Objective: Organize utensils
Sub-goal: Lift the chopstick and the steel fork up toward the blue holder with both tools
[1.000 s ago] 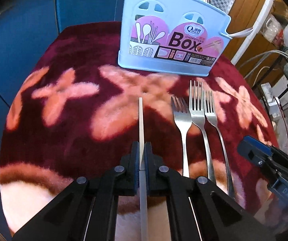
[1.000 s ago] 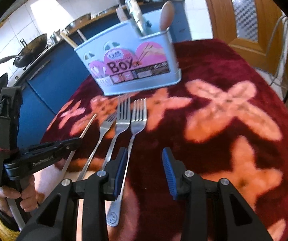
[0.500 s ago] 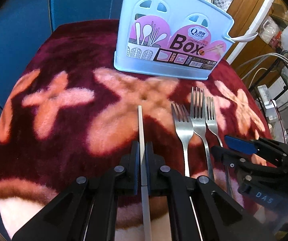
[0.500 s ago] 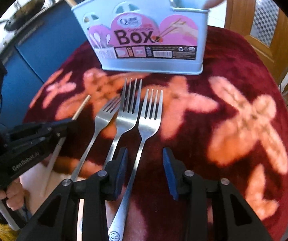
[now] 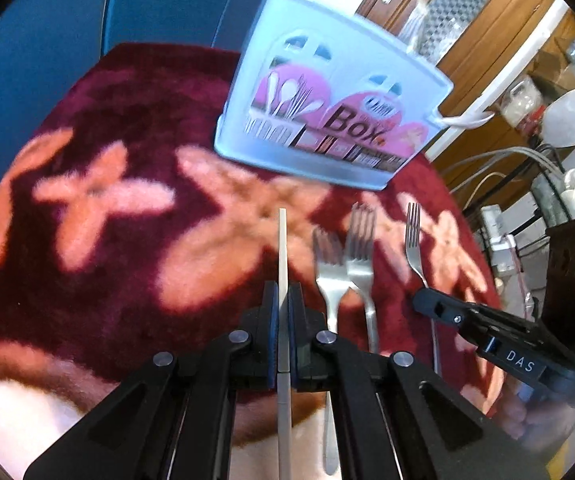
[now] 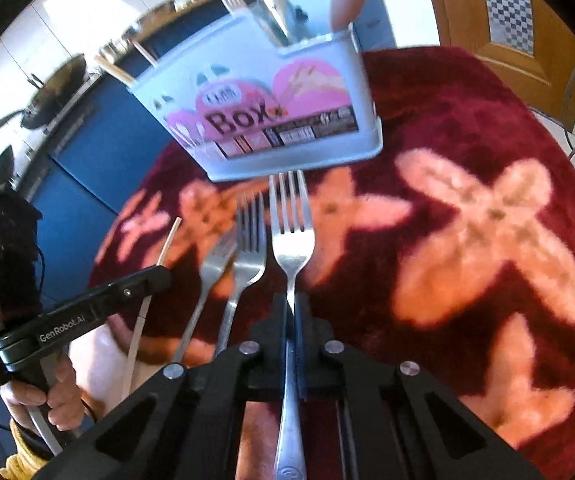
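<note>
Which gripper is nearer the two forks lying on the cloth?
Left. The left gripper, shut on a chopstick, sits right beside the forks; the right gripper holds a third fork farther away.

left claw (image 5: 282,322) clamped, right claw (image 6: 292,316) clamped

Forks, a chopstick and a pale blue utensil box on a red flowered cloth

The box (image 6: 287,120), labelled "Box", stands upright at the far side with a spoon and other utensils inside. One steel fork (image 6: 289,240) is pinched by its handle, tines toward the box. Two more forks (image 5: 343,276) lie side by side, touching. A pale chopstick (image 5: 282,256) is clamped, pointing ahead.
</note>
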### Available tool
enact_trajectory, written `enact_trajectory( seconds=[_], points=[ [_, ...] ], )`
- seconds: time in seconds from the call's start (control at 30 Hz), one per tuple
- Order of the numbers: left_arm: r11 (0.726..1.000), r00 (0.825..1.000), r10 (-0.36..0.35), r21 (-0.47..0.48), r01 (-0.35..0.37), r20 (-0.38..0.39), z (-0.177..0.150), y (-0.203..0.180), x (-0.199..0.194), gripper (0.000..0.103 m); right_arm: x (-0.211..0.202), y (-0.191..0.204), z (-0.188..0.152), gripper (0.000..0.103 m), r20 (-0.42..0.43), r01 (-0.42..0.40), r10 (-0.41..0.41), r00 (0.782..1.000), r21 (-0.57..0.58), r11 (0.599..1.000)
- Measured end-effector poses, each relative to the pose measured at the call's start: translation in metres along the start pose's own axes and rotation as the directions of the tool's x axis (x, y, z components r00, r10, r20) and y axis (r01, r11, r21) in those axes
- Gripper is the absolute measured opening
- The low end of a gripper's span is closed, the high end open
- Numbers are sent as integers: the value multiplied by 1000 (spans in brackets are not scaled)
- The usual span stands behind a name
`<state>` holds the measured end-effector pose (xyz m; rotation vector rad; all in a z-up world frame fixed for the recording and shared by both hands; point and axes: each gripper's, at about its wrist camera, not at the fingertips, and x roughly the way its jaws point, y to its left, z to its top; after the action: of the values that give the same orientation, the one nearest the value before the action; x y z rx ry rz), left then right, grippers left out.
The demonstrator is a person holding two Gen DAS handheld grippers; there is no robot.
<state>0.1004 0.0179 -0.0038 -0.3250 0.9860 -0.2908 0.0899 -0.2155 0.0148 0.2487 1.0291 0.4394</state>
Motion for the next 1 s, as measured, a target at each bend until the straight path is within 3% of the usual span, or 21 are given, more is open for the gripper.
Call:
enact_trajectory(
  seconds=[0.23, 0.47, 0.7, 1.0],
  points=[
    [998, 990, -47, 40, 42, 133, 9, -18, -32, 2, -35, 17, 2, 5, 183, -24, 32, 983, -42, 999],
    [995, 963, -69, 88, 47, 262, 33, -32, -60, 2, -64, 34, 21, 5, 365, -1, 40, 930, -104, 995],
    [988, 918, -75, 153, 16, 390, 78, -48, -74, 2, -66, 44, 57, 5, 465, 10, 52, 884, -131, 991],
    [988, 878, -59, 152, -16, 475, 144, -56, -66, 2, -62, 41, 107, 5, 542, 21, 54, 839, -132, 991]
  ],
)
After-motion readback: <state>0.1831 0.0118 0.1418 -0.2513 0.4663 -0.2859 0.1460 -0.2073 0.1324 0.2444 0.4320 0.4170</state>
